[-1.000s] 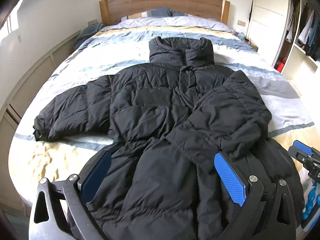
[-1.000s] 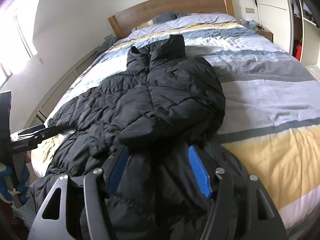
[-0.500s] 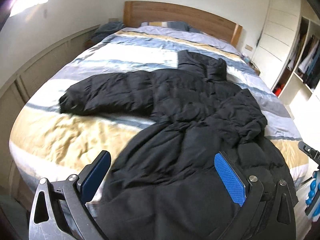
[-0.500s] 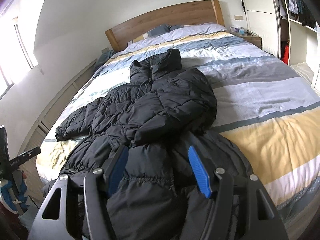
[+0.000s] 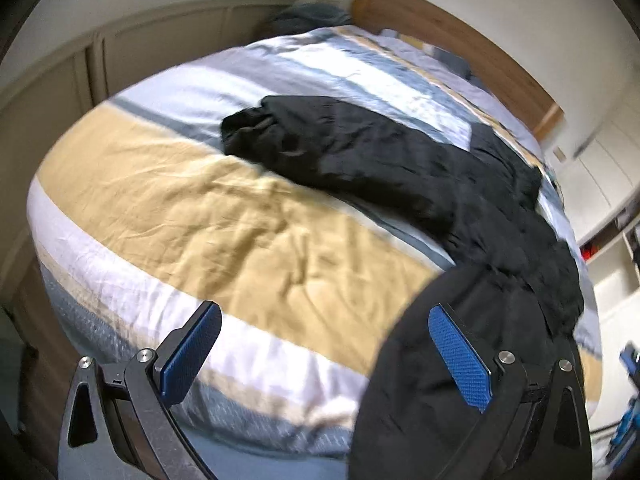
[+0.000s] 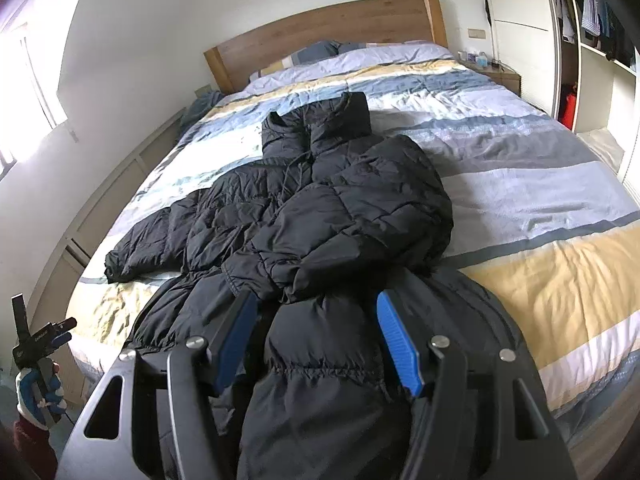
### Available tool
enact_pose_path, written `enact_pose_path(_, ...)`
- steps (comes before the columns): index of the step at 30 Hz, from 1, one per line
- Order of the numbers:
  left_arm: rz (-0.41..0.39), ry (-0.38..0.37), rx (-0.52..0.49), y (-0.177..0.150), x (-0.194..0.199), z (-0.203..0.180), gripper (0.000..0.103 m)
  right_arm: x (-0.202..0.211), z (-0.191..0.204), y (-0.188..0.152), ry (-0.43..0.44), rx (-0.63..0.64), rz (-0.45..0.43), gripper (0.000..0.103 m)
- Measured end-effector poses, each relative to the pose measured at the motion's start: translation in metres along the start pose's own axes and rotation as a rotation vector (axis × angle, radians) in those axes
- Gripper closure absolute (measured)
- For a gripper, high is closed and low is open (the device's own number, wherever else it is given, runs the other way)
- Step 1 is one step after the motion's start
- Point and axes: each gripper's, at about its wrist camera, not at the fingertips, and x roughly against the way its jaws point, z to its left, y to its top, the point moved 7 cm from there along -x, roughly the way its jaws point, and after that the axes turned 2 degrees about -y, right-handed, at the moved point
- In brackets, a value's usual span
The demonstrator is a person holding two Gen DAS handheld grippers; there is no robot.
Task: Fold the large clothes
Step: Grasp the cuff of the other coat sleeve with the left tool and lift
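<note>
A black puffer jacket (image 6: 320, 208) lies face up on the bed (image 6: 540, 184), collar toward the headboard. Its right sleeve is folded across the chest; its left sleeve (image 5: 320, 140) stretches out flat to the bed's left side. The hem hangs over the foot of the bed. My left gripper (image 5: 324, 352) is open and empty, above the bed's foot corner, left of the jacket's hem (image 5: 440, 380). My right gripper (image 6: 316, 344) is open, its jaws on either side of the jacket's lower front; it also shows in the left wrist view (image 5: 628, 360). The left gripper also shows in the right wrist view (image 6: 40, 340).
A wooden headboard (image 6: 320, 36) and pillows are at the far end. Low panelled wall units (image 5: 120, 52) run along the bed's left side. An open wardrobe (image 6: 592, 40) and a nightstand (image 6: 500, 72) stand on the right.
My left gripper has swung left, from over the jacket's hem toward the bed's left foot corner and the outstretched sleeve. My right gripper has pulled back a little.
</note>
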Motion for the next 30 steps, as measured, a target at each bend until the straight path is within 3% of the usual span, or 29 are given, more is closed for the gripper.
enact_pose_path(8, 0.005, -0.118, 0.204, 0.06, -0.067, 0.043, 0.005, -0.022, -0.006, 0.002, -0.076, -0.028, 0.047, 0.041)
enact_pose_path(17, 0.033, -0.114, 0.396, 0.113, -0.147, 0.08, 0.014, -0.029, -0.025, 0.014, -0.174, -0.064, 0.064, 0.041)
enact_pose_path(22, 0.011, -0.144, 0.463, 0.135, -0.164, 0.087, 0.014, -0.033, -0.034, 0.012, -0.206, -0.083, 0.081, 0.041)
enact_pose_path(23, 0.007, -0.152, 0.468, 0.138, -0.165, 0.087, 0.017, -0.035, -0.035, 0.01, -0.212, -0.084, 0.087, 0.041)
enact_pose_path(27, 0.023, -0.235, 0.537, 0.144, -0.173, 0.091, 0.055, -0.04, -0.037, 0.004, -0.22, -0.083, 0.104, 0.041)
enact_pose_path(30, 0.022, -0.26, 0.537, 0.143, -0.173, 0.087, 0.065, -0.041, -0.035, 0.002, -0.22, -0.075, 0.108, 0.041)
